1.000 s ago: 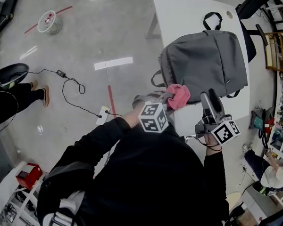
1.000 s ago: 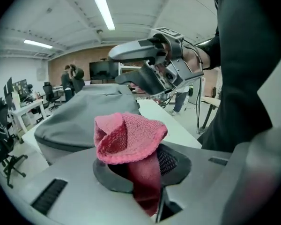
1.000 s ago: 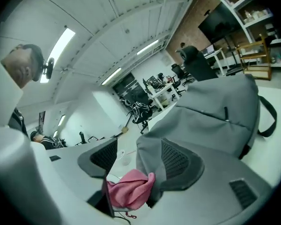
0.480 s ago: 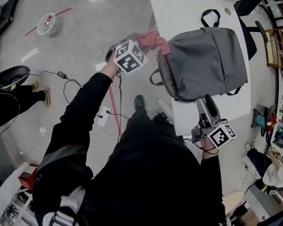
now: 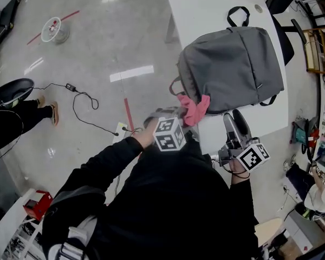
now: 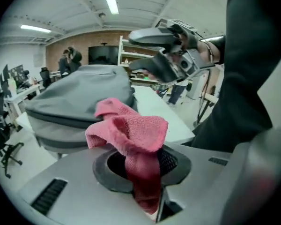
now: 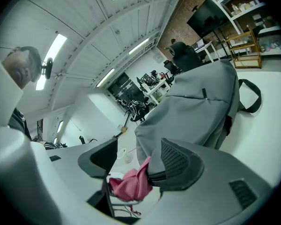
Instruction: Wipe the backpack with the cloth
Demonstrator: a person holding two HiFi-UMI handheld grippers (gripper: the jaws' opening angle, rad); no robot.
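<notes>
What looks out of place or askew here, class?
The backpack lies near the corner of the white table, its side strap looping past the edge. A loose cable trails across the floor. Nothing looks spilled or damaged.

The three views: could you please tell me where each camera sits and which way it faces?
Head view: on the person's head, looking steeply down at the grey backpack on the white table; both black sleeves show.
Left gripper view: on the left gripper, looking along jaws shut on the pink cloth toward the backpack; the right gripper shows beyond.
Right gripper view: on the right gripper, between open jaws toward the backpack.
All share backpack and cloth.
</notes>
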